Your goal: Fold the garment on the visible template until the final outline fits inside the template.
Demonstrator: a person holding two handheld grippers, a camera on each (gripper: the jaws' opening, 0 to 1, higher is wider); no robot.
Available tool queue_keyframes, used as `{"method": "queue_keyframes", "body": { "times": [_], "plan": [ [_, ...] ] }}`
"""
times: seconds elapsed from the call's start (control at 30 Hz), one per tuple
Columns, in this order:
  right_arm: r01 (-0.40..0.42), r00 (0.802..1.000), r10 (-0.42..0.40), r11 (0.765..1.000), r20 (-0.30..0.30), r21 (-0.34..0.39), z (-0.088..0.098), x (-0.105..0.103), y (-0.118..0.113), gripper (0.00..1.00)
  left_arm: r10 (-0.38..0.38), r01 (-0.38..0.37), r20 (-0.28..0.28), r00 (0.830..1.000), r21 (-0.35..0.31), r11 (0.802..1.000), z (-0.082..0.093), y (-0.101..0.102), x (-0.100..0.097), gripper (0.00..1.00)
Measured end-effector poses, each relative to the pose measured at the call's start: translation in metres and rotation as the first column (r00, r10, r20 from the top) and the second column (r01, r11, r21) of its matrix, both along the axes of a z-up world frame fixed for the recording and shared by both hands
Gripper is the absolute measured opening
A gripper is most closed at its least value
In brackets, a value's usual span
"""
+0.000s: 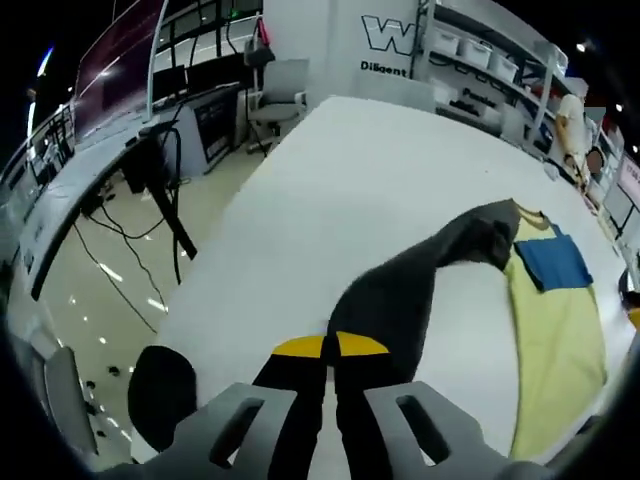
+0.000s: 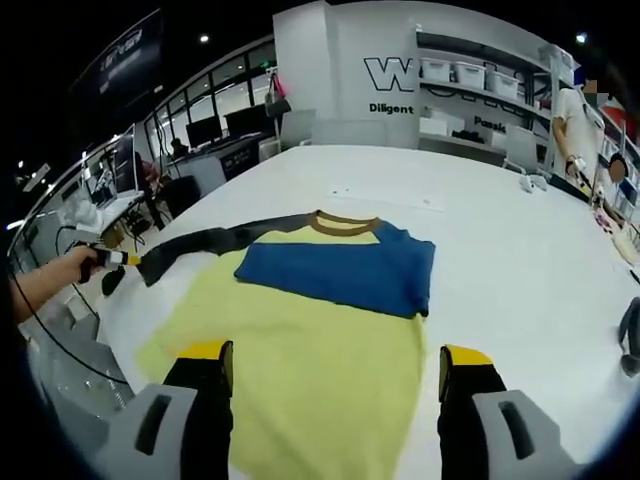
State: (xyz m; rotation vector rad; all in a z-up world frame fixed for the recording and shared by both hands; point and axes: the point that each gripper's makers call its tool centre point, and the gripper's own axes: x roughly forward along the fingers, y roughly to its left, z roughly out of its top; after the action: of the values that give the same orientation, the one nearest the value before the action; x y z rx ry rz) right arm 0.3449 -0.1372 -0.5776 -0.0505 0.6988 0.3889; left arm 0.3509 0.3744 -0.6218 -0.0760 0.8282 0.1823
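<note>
The garment [image 2: 300, 350] lies flat on the white table [image 2: 500, 230]. It has a yellow body, a brown collar [image 2: 343, 224] and a blue sleeve [image 2: 340, 268] folded across the chest. Its dark grey sleeve [image 2: 195, 243] stretches out to the left. My left gripper [image 1: 330, 346] is shut on the end of that dark sleeve [image 1: 400, 290], near the table's edge. In the right gripper view the left gripper [image 2: 118, 258] appears small at the far left, held by a hand. My right gripper [image 2: 335, 355] hovers open over the yellow hem with nothing between its fingers.
The table's edge [image 1: 230, 230] drops to the floor, with cables, a black chair [image 1: 160, 390] and desks [image 1: 110, 160] beyond. A person [image 2: 580, 130] stands by shelves at the far right. Small items [image 2: 625, 240] lie at the table's right side.
</note>
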Motion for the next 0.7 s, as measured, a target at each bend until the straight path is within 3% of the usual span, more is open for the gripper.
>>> {"method": "queue_keyframes", "body": {
  "times": [0.17, 0.37, 0.47, 0.63, 0.7],
  "plan": [
    [-0.005, 1.000, 0.005, 1.000, 0.005, 0.000, 0.002, 0.000, 0.003, 0.83, -0.023, 0.023, 0.004, 1.000, 0.009, 1.000, 0.019, 0.020, 0.014, 0.01],
    [-0.007, 1.000, 0.007, 1.000, 0.005, -0.006, 0.003, -0.001, 0.003, 0.83, -0.095, 0.096, -0.028, 0.995, 0.047, 0.994, 0.023, 0.029, 0.027, 0.01],
    [-0.007, 1.000, 0.007, 1.000, 0.002, -0.011, 0.003, -0.001, 0.003, 0.83, -0.122, 0.128, -0.076, 0.990, 0.084, 0.988, 0.013, 0.036, 0.037, 0.01],
    [-0.008, 1.000, 0.008, 1.000, -0.001, -0.019, 0.003, -0.002, 0.002, 0.83, -0.131, 0.145, -0.157, 0.979, 0.084, 0.986, -0.002, 0.040, 0.039, 0.01],
    [-0.009, 1.000, 0.009, 1.000, -0.001, -0.021, 0.003, -0.002, 0.003, 0.83, -0.132, 0.146, -0.156, 0.979, 0.086, 0.985, -0.004, 0.041, 0.042, 0.01]
  ]
}}
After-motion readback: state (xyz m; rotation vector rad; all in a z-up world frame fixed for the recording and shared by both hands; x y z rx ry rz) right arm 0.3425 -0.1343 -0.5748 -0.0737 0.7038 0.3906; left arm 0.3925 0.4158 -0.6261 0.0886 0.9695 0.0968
